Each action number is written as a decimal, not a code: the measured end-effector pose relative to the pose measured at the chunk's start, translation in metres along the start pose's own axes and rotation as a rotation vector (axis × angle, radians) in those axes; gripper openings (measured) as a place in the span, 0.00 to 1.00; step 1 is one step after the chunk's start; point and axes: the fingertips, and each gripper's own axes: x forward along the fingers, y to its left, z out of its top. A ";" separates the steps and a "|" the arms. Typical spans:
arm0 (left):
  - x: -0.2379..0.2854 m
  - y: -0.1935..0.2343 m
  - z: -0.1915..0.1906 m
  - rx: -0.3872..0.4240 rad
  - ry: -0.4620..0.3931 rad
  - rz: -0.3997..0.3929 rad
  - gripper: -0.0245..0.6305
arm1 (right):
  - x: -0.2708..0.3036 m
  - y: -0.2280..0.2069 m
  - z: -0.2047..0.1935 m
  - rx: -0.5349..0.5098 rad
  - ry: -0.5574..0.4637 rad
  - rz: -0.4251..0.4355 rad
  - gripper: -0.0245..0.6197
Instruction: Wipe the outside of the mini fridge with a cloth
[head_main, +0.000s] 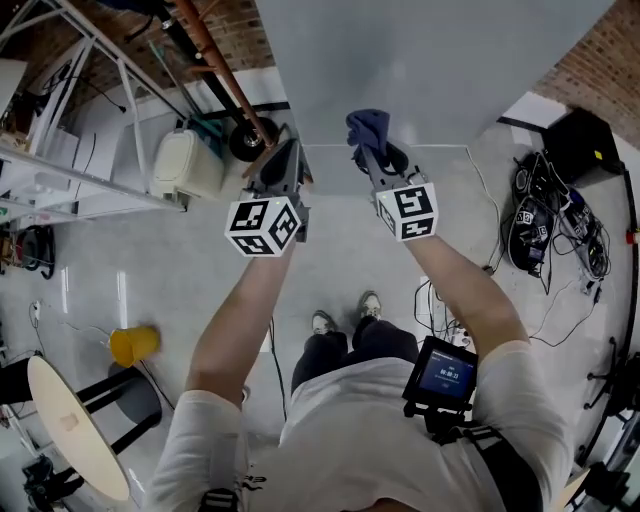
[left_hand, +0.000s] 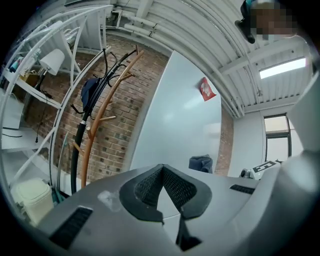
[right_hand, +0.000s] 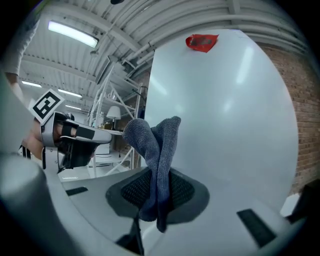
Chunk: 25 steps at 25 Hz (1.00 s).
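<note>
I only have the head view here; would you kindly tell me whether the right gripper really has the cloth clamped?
Observer: Yes. In the right gripper view the right gripper is shut on the blue cloth, which stands up folded between its jaws.
Operator: And the left one?
Observer: The left gripper is shut, its jaws meeting at the tips with nothing between them.
Operator: Is anything on the fridge's surface?
Observer: A red sticker sits high on the fridge.

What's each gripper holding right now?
Left gripper: closed, empty.
Right gripper: closed on the blue cloth.
</note>
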 end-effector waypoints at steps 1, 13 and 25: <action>0.002 0.006 -0.007 0.009 -0.012 0.001 0.04 | 0.007 0.007 -0.011 -0.005 -0.002 0.021 0.15; 0.015 0.092 -0.158 0.026 -0.041 0.065 0.04 | 0.090 0.045 -0.171 -0.014 -0.010 0.104 0.15; 0.047 0.146 -0.270 0.112 -0.180 0.026 0.04 | 0.153 0.074 -0.267 -0.091 -0.176 0.119 0.15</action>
